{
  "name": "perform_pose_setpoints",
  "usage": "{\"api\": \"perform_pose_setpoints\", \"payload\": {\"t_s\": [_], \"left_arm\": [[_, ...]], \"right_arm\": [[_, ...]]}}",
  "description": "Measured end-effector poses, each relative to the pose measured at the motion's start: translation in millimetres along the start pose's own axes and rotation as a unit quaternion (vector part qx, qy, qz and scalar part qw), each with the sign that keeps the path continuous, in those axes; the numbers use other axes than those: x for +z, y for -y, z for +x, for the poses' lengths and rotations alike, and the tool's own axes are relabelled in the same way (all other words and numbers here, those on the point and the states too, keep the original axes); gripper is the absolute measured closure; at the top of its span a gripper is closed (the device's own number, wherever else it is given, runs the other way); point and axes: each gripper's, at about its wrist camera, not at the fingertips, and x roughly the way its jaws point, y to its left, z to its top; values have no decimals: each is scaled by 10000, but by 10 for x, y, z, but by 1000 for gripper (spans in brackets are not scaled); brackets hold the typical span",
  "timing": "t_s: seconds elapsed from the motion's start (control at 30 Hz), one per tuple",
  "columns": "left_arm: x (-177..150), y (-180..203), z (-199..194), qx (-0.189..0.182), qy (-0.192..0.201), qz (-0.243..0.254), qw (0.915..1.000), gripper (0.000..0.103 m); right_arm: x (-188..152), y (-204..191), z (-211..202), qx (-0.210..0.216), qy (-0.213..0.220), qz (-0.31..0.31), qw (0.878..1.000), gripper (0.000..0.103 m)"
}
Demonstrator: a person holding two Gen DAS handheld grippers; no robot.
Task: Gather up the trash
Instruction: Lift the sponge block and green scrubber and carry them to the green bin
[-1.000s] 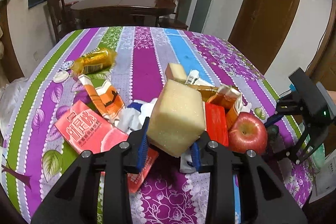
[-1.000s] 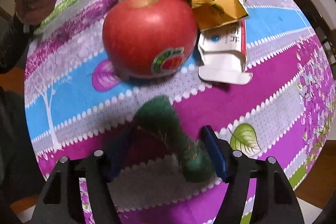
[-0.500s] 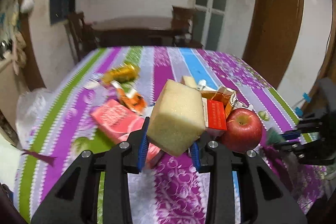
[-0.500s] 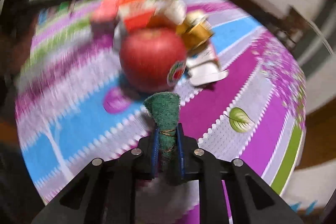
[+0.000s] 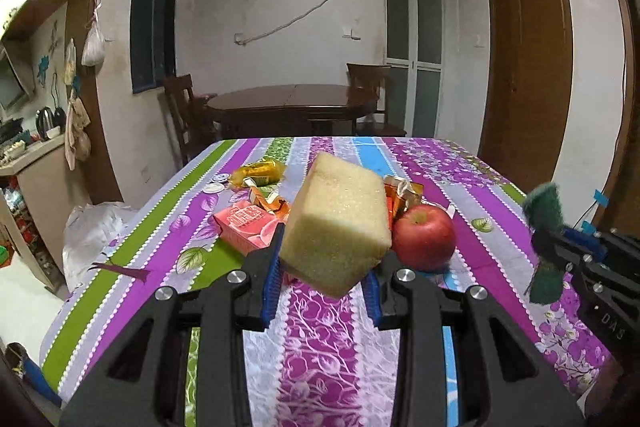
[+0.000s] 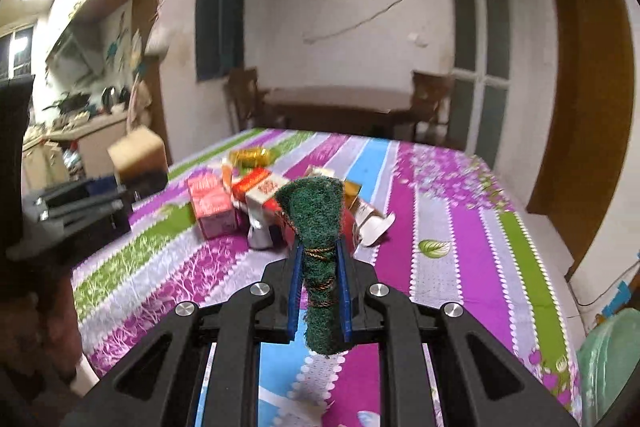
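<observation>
1. The left gripper [image 5: 322, 291] clamps a pale yellow rectangular foam sponge [image 5: 338, 223], lifted clear of the striped floral tablecloth [image 5: 320, 347].
2. The right gripper [image 6: 320, 297] is closed tight on a dark green scouring pad bound with cord [image 6: 318, 223], also held above the cloth.
3. Beyond them lie a red apple [image 5: 424, 237], a pink carton [image 5: 248, 223] and a gold foil wrapper [image 5: 260, 173].
</observation>
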Motion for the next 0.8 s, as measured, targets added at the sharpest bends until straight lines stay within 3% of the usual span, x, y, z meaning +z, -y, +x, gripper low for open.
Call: {"api": "perform_pose_setpoints", "payload": {"t_s": [0.43, 0.8], "left_arm": [[-80, 223, -225, -108, 89, 30, 9999, 71], [-32, 524, -233, -379, 154, 186, 9990, 71]], "right_arm": [[-50, -71, -536, -344, 407, 76, 9986, 87], [-10, 216, -816, -582, 489, 132, 9970, 87]]}}
